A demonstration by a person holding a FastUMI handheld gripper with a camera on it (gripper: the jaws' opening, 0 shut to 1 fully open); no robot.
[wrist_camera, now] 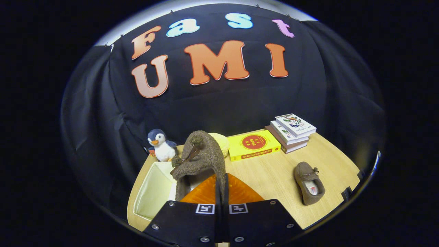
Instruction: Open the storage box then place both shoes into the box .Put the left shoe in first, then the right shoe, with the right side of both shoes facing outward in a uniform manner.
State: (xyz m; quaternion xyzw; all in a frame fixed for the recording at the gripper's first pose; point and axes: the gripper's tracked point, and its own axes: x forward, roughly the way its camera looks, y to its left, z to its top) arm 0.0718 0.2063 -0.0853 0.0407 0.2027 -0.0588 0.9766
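Landmark = storage box (151, 193), open, pale inside, sitting at the near-left corner of the wooden table (274, 175).

Behind the box, at the table's far-left edge: plush penguin (160, 141), upright, facing fwd.

Right of the box, partly over its right rim: gripper (222, 192), fingers clenched nearly together on the heel wall of a brown fuzzy shoe (200, 159). Shoe is lifted, toe pointing up and away, opening toward the gripper; lace bow shows on its upper. Whether it's the L or R shoe, can't tell. Its lower edge hangs over the box's right side; touching the box or not, can't tell.

Behind the held shoe, far-right of the box: a round yellow thing (221, 142), mostly hidden. Next right, yellow book (253, 144) lying flat. Further right, at the table's back edge: stack of books (291, 132), 3 or so, top one with a white illustrated cover.

Well right of the box, mid-table: second shoe (308, 183), same brown, lying flat on its sole, opening up, pale insole visible, toe pointing away.
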